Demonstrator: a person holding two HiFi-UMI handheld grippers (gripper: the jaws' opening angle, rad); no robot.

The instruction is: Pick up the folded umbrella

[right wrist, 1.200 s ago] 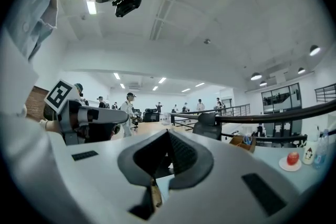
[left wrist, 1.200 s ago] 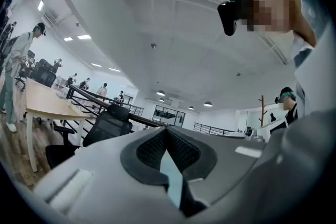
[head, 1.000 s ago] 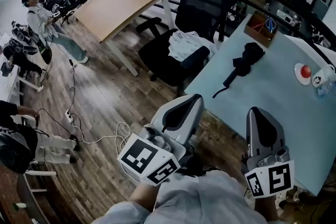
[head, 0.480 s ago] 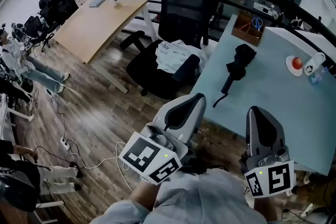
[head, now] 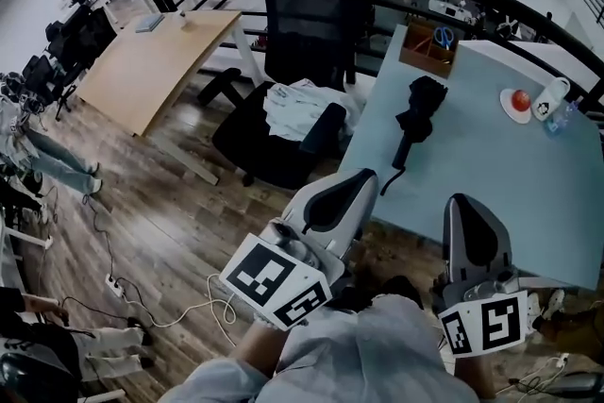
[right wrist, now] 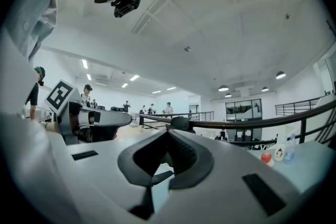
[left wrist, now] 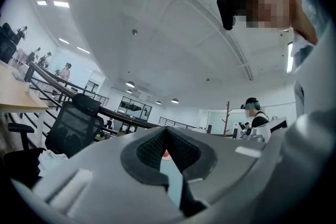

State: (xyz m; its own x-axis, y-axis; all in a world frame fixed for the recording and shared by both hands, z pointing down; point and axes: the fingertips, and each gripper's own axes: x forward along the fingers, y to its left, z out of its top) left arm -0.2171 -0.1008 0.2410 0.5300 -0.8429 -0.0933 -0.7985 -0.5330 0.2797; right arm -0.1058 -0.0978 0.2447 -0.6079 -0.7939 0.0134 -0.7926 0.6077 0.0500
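The folded black umbrella (head: 412, 120) lies on the pale blue table (head: 491, 175), its strap end towards the near edge. Both grippers are held close to the person's body, short of the table's near edge and well apart from the umbrella. My left gripper (head: 354, 179) points towards the table's near left corner, its jaws shut and empty (left wrist: 167, 131). My right gripper (head: 464, 201) hangs over the near edge with its jaws likewise closed on nothing (right wrist: 168, 134). Neither gripper touches anything.
A black office chair (head: 311, 24) with a white cloth (head: 294, 104) on its seat stands left of the table. On the table's far side are a wooden box with scissors (head: 429, 42), a red ball on a dish (head: 519, 100) and a white bottle (head: 551, 96). Cables (head: 189, 307) lie on the wooden floor.
The view has swung round, so the table and umbrella now sit further left and squarer ahead. Both grippers keep their place near the body and stay shut.
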